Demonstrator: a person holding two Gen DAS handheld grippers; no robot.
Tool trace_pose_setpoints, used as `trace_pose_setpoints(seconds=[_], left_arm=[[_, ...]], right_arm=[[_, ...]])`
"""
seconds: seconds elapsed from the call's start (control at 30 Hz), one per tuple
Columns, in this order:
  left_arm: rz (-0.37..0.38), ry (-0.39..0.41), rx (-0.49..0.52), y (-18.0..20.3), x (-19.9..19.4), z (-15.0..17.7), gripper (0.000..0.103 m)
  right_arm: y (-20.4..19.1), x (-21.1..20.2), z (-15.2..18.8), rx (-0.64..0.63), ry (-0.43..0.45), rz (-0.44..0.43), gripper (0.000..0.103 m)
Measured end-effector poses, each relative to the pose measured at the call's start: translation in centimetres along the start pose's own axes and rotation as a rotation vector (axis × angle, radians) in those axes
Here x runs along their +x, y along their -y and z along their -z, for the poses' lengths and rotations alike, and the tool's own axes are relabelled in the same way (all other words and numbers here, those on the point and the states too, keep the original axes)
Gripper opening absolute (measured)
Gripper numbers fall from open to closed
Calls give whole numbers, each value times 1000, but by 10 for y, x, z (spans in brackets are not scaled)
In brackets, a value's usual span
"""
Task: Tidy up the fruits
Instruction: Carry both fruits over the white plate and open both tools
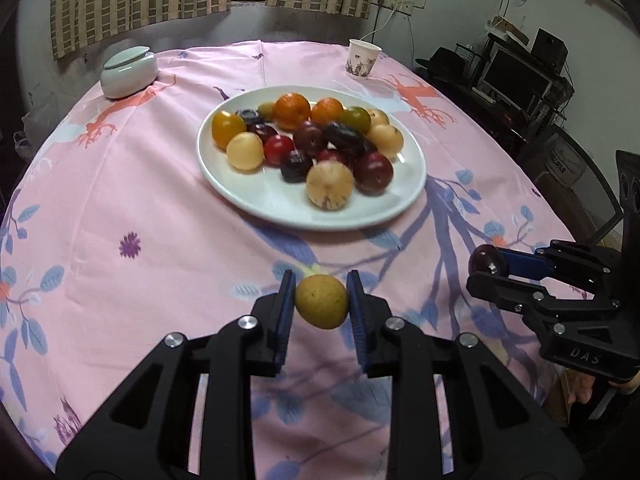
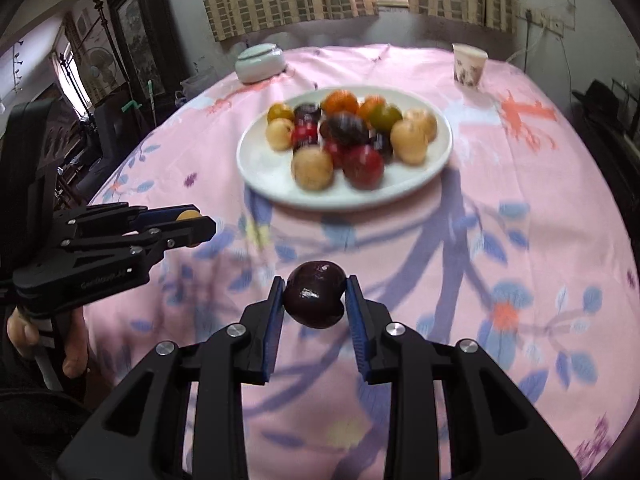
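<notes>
Holding 1 fruit apiece above the tablecloth [image 1: 160,208] | left gripper [image 1: 321,300] clamping yellow fruit [image 1: 321,306] | right gripper [image 2: 315,294] clamping dark plum [image 2: 315,294] | both nearing the plate [image 1: 256,196], apparently for sorting.

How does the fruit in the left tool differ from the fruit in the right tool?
The yellow fruit is pale and matte with fine speckles; the dark plum is deep purple and glossy. The left tool grips the yellow fruit, the right tool the plum. Both are round, clamped between blue pads, short of the plate.
</notes>
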State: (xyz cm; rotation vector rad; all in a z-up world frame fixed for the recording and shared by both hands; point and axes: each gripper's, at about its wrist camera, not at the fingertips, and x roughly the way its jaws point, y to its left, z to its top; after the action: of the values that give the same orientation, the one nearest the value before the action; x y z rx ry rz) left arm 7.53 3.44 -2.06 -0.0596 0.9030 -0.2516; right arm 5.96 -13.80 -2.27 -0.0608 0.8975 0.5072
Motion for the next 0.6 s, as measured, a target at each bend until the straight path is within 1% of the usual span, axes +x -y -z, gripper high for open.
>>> trace_pose_setpoints(seconds=[0.1,0.2,0.3,0.4,0.6], left_arm=[[-7,-5,-20,-16,14,-47,26],[-26,-18,-34,-27,35,-93,27],[-50,-32,-40,-29,57,-125,26],[-57,-59,-31,-28,79,-139,27],[-56,-106,-20,-27,109,-145,27]], right_arm=[[10,10,-41,-3,35,15,31],[23,31,-76,15,50,39,31],[37,52,-97,50,62,48,31],[46,66,-104,67,58,50,31],[53,77,-106,66,46,54,31]])
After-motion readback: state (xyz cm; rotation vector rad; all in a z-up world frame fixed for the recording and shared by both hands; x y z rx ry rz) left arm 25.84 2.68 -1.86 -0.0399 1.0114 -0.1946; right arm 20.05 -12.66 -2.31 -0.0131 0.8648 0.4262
